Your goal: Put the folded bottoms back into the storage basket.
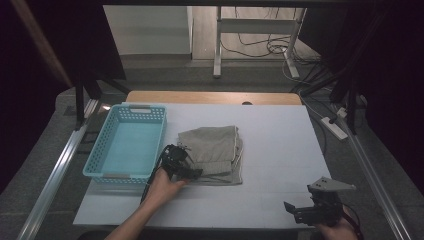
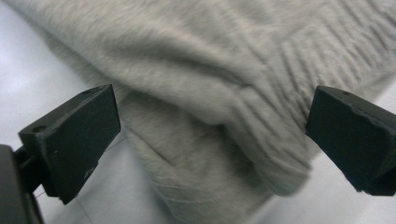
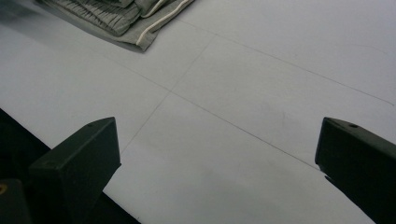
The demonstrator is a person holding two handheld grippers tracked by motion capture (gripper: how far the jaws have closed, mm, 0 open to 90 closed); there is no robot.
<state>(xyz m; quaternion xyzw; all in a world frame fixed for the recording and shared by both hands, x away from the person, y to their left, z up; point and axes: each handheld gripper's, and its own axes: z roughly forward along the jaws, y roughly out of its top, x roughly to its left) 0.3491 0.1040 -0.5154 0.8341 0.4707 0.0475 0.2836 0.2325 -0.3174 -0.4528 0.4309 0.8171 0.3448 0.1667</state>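
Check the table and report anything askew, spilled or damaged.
Nothing stands out. The folded beige knit garment lies flat on the white table, its stacked edges a little uneven. The light blue plastic basket sits upright beside it. Both the left gripper and the right gripper are open.
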